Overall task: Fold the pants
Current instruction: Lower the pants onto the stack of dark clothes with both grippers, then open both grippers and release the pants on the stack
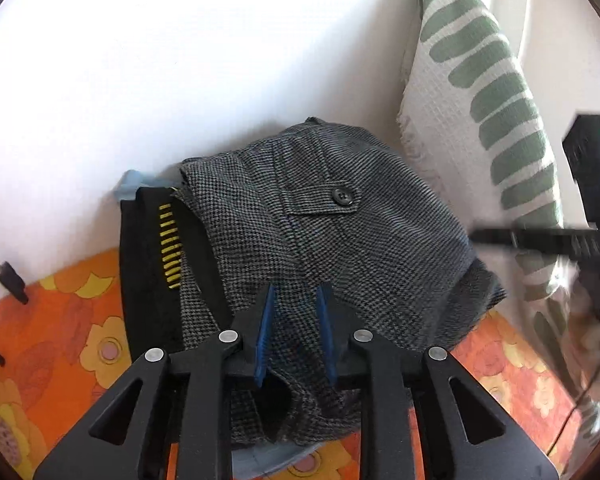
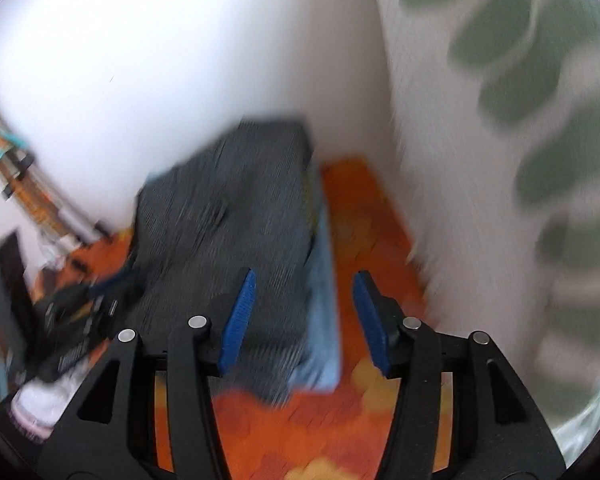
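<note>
Blurring right view: right gripper (image 2: 304, 312) fingers apart, empty; left gripper (image 1: 296, 332) fingers astride pants (image 1: 340, 220).

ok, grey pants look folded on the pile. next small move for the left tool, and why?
Probably ease the left tool straight back off the grey pants. Its pads stand slightly apart with a fold of the cloth between them, so a sideways pull could drag the fold open. The pants already lie folded on the black garment, and the right tool is open and holds nothing.
</note>
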Demonstrator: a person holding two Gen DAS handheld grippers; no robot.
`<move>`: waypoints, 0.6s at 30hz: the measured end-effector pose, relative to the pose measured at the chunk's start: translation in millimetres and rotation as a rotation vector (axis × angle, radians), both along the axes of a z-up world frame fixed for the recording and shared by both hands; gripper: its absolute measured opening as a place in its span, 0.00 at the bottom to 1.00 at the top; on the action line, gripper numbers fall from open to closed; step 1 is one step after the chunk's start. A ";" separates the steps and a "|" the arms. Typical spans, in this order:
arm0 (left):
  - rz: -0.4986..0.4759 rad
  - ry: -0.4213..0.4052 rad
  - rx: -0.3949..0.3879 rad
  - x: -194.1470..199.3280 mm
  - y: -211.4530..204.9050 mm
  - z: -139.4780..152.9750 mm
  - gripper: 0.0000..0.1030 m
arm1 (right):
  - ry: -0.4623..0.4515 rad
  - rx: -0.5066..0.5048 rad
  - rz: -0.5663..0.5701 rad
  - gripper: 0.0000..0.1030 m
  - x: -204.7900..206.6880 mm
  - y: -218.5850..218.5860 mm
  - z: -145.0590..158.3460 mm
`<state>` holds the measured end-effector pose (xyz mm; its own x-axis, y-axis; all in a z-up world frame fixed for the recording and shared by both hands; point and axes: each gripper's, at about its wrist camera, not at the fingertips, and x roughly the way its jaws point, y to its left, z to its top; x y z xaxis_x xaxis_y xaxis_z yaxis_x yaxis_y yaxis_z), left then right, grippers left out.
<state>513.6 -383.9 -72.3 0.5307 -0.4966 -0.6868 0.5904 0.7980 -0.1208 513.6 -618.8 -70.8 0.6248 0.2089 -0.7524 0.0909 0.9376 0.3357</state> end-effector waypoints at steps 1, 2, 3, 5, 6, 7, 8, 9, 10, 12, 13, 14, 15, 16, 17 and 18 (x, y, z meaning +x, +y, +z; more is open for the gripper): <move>0.008 -0.013 0.024 -1.2 -4.3 -3.6 0.26 | 0.037 0.023 0.025 0.38 -2.8 6.6 -11.4; 0.019 -0.001 0.028 1.4 -4.4 -6.1 0.27 | 0.067 0.000 0.043 0.34 -3.5 17.4 -20.0; 0.025 0.014 0.025 3.7 -4.1 -7.1 0.27 | 0.086 -0.040 0.057 0.32 -6.1 23.8 -25.3; 0.033 0.027 0.019 2.4 -3.9 -3.9 0.27 | 0.089 -0.108 0.063 0.32 -20.0 31.0 -24.6; 0.036 0.030 0.015 1.1 -2.1 -0.9 0.27 | 0.085 -0.117 0.066 0.32 -24.3 31.5 -21.8; 0.036 0.035 0.013 -0.8 -2.2 2.1 0.27 | 0.083 -0.122 0.067 0.32 -35.3 23.4 -17.8; 0.042 0.039 0.012 -3.3 -0.1 5.4 0.27 | 0.085 -0.127 0.061 0.32 -41.7 22.9 -14.3; 0.045 0.042 0.010 -4.9 0.0 8.3 0.27 | 0.087 -0.129 0.055 0.32 -42.7 22.2 -11.9; 0.048 0.048 0.003 -10.3 5.4 12.3 0.27 | 0.088 -0.135 0.044 0.32 -47.7 21.3 -9.5; 0.056 0.057 -0.004 -15.3 9.9 19.1 0.27 | 0.087 -0.144 0.028 0.32 -58.1 18.4 -8.6; 0.059 0.061 -0.006 -19.9 12.2 22.3 0.27 | 0.083 -0.141 0.021 0.32 -61.1 17.5 -7.1; 0.067 0.064 -0.010 -27.0 16.3 26.2 0.27 | 0.075 -0.132 0.014 0.32 -67.5 19.9 -3.4; 0.069 0.064 -0.015 -32.7 19.1 29.4 0.27 | 0.066 -0.127 0.008 0.32 -72.2 19.4 2.2; 0.066 0.063 -0.020 -41.4 21.6 34.3 0.27 | 0.052 -0.126 0.000 0.32 -74.1 18.8 9.7; 0.063 0.058 -0.022 -49.6 24.8 38.8 0.27 | 0.026 -0.122 -0.009 0.32 -85.1 22.9 19.5; 0.059 0.052 -0.023 -55.6 26.3 43.0 0.27 | 0.013 -0.122 -0.010 0.33 -89.5 27.7 25.4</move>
<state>458.0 -357.6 -29.3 0.5237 -0.4816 -0.7027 0.5351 0.8278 -0.1685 424.0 -591.1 -45.5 0.6165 0.1086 -0.7799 0.1044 0.9704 0.2177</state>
